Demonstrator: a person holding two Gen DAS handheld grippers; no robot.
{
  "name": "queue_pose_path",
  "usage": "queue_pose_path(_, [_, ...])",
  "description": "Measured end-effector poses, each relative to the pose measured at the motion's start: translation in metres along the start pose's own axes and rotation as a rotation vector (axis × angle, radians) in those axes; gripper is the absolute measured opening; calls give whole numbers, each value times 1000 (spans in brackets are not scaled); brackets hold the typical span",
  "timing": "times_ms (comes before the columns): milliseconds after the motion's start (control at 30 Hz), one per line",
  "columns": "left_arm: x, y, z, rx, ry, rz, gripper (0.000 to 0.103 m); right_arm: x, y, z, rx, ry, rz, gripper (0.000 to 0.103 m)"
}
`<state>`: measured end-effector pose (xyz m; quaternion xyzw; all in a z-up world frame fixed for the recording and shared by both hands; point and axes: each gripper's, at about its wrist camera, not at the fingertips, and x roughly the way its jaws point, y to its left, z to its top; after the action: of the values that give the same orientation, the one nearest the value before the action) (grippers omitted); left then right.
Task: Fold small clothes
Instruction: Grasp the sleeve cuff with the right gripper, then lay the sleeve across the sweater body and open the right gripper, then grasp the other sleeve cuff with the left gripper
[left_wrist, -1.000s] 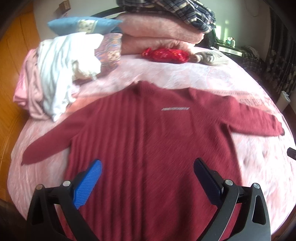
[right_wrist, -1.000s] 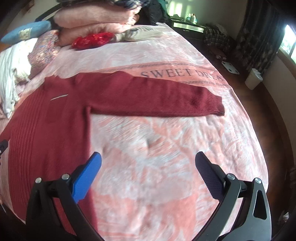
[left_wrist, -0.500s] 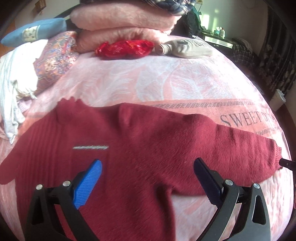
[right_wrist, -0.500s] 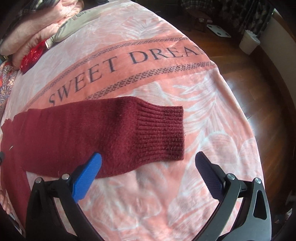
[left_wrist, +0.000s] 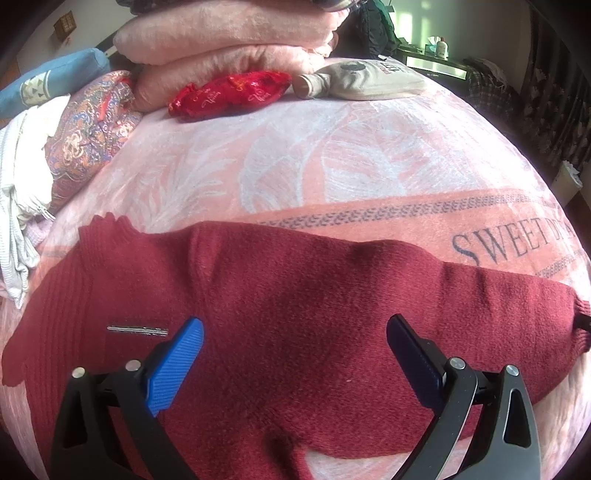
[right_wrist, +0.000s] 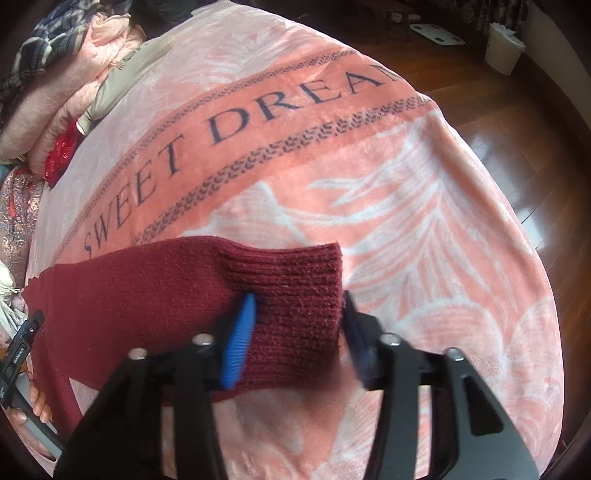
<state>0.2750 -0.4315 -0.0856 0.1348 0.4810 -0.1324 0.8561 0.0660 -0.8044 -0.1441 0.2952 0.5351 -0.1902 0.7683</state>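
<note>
- Right now the sweater (left_wrist: 295, 314) lies flat on the bed (left_wrist: 332, 166), its sleeve (right_wrist: 184, 288) running lengthwise toward the right claw (right_wrist: 295, 328).
- That right claw straddles the ribbed cuff (right_wrist: 295, 295), jaws partly closed around it; whether they pinch it yet I cannot tell (its dark finger is blurred).
- Meanwhile the left claw (left_wrist: 291, 354) hovers wide open and empty above the shoulder.
- Fabric: dark red, fuzzy, soft knit; the blanket is plush.

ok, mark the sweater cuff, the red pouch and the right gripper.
sweater cuff (right_wrist: 295, 280): right wrist view, middle of ribbing.
red pouch (left_wrist: 229, 94): left wrist view, centre of shiny fabric.
right gripper (right_wrist: 297, 325): right wrist view, midway between fingertips.
</note>
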Motion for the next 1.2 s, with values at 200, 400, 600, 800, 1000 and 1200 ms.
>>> queue_pose_path(200, [5, 36, 0, -42, 29, 0, 99, -35, 40, -1, -51, -80, 59, 6])
queue_pose_path(400, [1, 77, 3, -71, 24, 18, 99, -53, 165, -11, -214, -90, 208, 6])
queue_pose_path(600, [-13, 116, 4, -99, 6, 1, 99, -35, 310, -36, -366, -36, 321, 5])
queue_pose_path(800, [-12, 128, -2, -112, 35, -43, 99, 6, 357, -50, -371, 84, 340, 44])
queue_pose_path(1000, [-5, 104, -12, -64, 58, -117, 99, -13, 308, -42, -294, 19, 388, 46])
queue_pose_path(1200, [12, 66, -15, -60, 179, -252, 99, -19, 237, -38, -229, -20, 335, 46])
